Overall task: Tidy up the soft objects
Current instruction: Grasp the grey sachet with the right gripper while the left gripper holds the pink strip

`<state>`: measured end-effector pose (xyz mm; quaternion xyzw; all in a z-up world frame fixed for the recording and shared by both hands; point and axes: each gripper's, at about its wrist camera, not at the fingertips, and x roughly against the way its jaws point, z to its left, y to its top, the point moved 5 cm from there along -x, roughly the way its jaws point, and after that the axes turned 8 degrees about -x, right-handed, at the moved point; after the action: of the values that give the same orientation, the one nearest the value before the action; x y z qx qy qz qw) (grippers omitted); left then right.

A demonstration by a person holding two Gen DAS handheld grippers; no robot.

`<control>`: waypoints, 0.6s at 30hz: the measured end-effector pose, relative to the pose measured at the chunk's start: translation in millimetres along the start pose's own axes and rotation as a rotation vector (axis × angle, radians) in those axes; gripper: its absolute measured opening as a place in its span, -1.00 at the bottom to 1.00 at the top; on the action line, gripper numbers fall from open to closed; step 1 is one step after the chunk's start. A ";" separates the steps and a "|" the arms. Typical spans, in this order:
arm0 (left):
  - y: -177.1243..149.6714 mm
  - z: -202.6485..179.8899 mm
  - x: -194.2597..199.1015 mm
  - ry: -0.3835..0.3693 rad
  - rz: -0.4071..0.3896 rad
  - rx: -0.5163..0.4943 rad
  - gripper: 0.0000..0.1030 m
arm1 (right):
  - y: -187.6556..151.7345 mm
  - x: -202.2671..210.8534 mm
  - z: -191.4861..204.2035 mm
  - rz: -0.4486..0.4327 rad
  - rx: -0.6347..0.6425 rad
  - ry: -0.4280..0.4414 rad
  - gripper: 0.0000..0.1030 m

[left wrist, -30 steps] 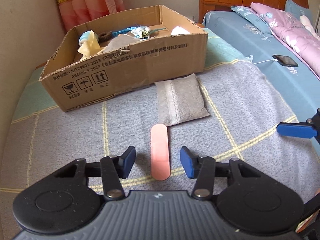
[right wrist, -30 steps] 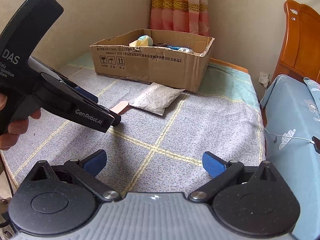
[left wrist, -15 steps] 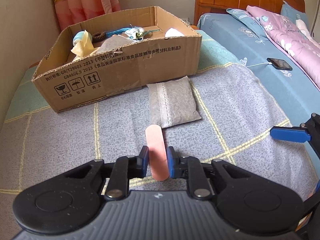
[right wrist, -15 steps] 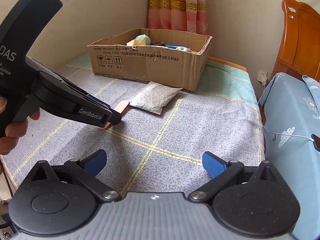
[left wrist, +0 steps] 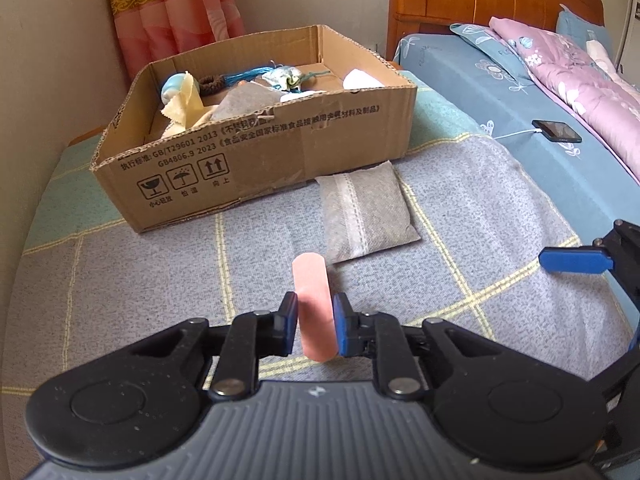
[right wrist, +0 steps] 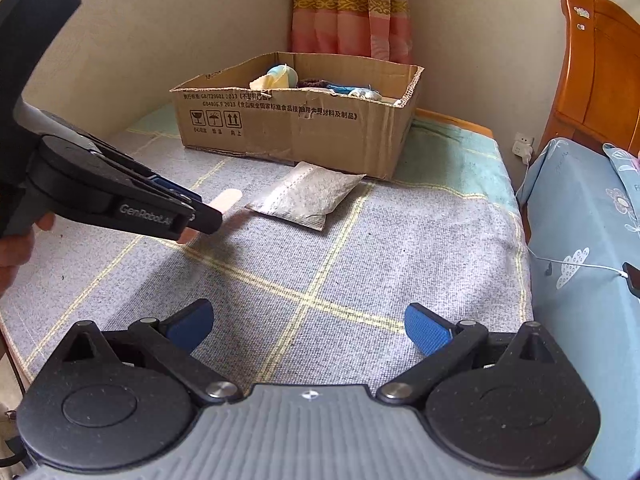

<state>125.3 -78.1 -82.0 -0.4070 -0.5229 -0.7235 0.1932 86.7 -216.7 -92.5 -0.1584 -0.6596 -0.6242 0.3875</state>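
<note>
Two tools: the left tool is clenched on a pink strip; the right tool stands spread wide and grasps nothing.
Left tool grip: its blue pads press the pink strip from both sides near the strip's near end, and the far end juts forward past the pads.
Strip height: in the right wrist view its far end appears just above the bed cover, though whether the near end touches the cover I cannot tell.
Grey sachet: a flat stitched pouch lies on the cover just beyond the strip's tip, its far edge against the front wall of the box.
Cardboard box: the open box sits at the far end of the cover and already holds cloths, a tassel and other soft pieces.
Bed cover: grey with yellow check lines.
Step in hand: likely the pick-up of the strip, grasp made, carry not yet begun.
Next move: raise the strip clear of the sachet, carry it over the box's front wall, then release inside; the thin strip may flop or slip, so a steady hold matters.
</note>
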 end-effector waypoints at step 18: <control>-13.2 52.4 6.9 0.007 -0.019 0.060 -0.66 | 30.6 -43.4 9.3 0.053 -0.057 -0.063 1.00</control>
<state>132.1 -24.1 -78.1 -0.3938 -0.5474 -0.7108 0.2003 133.1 -190.7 -101.1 -0.2064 -0.6490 -0.6270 0.3782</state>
